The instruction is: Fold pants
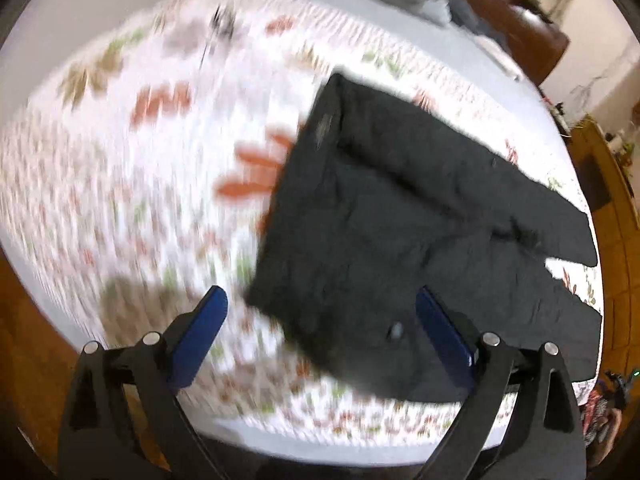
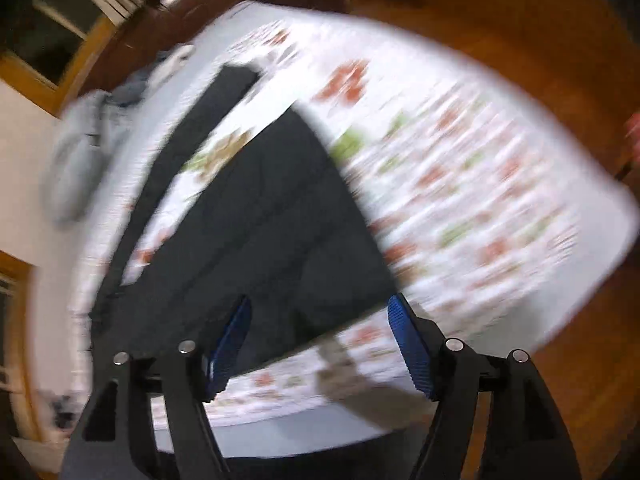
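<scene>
Floral bedding carries the dark pants spread flat ahead of your fingers, legs apart, apparently laid out for folding, while your left gripper and right gripper hang above, both wide and empty.

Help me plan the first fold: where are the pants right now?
The dark pants lie spread on the floral bedspread, right of centre in the left wrist view, legs toward the right edge, ahead of both open grippers.
</scene>
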Tool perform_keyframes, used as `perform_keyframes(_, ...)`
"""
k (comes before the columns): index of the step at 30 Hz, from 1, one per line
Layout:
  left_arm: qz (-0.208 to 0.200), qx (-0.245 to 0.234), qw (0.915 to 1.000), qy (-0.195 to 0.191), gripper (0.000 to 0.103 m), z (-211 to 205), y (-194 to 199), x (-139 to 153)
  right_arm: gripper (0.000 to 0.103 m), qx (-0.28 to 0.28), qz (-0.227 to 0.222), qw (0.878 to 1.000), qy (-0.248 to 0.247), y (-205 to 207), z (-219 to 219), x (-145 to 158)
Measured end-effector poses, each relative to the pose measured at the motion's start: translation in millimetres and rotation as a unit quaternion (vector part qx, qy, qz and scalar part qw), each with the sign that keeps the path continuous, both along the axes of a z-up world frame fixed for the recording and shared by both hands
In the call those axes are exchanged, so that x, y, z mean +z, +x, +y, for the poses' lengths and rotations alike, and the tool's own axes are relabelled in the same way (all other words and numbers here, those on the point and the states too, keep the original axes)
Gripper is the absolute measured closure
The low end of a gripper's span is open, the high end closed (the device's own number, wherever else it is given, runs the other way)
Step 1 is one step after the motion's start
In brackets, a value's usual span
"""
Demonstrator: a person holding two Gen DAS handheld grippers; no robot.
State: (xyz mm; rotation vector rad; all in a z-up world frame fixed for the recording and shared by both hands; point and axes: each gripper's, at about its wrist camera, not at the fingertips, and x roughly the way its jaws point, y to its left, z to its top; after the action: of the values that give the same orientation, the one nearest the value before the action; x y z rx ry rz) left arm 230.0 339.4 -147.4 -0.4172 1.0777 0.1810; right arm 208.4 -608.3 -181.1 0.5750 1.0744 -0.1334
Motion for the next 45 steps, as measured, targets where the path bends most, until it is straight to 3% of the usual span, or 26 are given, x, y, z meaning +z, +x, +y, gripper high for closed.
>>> perform_keyframes(2,-0.022,-0.014,0.9996,0.007,0.004,6.2,33.2,15.2,0.03,0.004,-0.014,0.999,-0.049,6.4,-0.3,23.4)
perform_keyframes(4,-0.043,-0.038,0.9983,-0.011,0.003,11.9,79.5,21.0,0.018,0.007,-0.034,0.998,-0.044,22.4,1.0,40.5)
perform_keyframes(7,-0.037,-0.077,0.9958,-0.033,0.003,17.7,152.9,7.6,0.014,0.035,-0.059,0.998,0.014,70.8,13.0,50.4)
perform_keyframes(9,-0.009,-0.091,0.9954,-0.031,0.003,25.5,195.7,-11.8,0.015,0.061,-0.064,0.994,0.07,111.0,25.8,46.9)
perform_keyframes(13,0.035,-0.102,0.9931,-0.045,0.003,47.6,260.3,-55.4,0.015,0.088,-0.05,0.989,0.108,193.5,52.8,31.7)
perform_keyframes(15,0.039,-0.099,0.9928,-0.054,0.003,58.9,273.8,-69.7,0.015,0.093,-0.047,0.988,0.116,220.6,62.5,26.9)
perform_keyframes(20,0.053,-0.127,0.9819,-0.13,0.004,64.2,295.7,-104.5,0.015,0.124,-0.044,0.983,0.13,288.7,85.8,13.7)
perform_keyframes(24,0.04,-0.141,0.98,-0.135,0.008,52.9,306.2,-111.2,0.015,0.157,-0.038,0.978,0.129,345.5,90.9,10.0)
perform_keyframes(25,0.034,-0.141,0.98,-0.136,0.012,50.7,306.3,-110.0,0.015,0.163,-0.034,0.978,0.122,357.2,89.1,10.0)
perform_keyframes(27,0.035,-0.128,0.9833,-0.125,0.05,50.4,309.4,-113.1,0.013,0.176,-0.027,0.979,0.098,387.1,76.9,11.9)
perform_keyframes(30,0.039,-0.098,0.9853,-0.135,0.065,61.4,307.9,-117.0,0.012,0.164,-0.019,0.983,0.077,424.3,50.8,7.1)
perform_keyframes(36,0.042,-0.077,0.9881,-0.127,0.069,60.1,308.9,-121.7,0.012,0.166,0.003,0.985,0.047,498.9,22.5,-22.8)
perform_keyframes(41,0.054,-0.067,0.99,-0.112,0.069,58.4,311.2,-122.5,0.012,0.21,0.028,0.977,0.023,546.2,36.9,-43.5)
perform_keyframes(45,0.062,-0.06,0.9909,-0.103,0.069,56.6,313.9,-122.2,0.005,0.245,0.056,0.968,-0.001,560.4,55.7,-55.8)
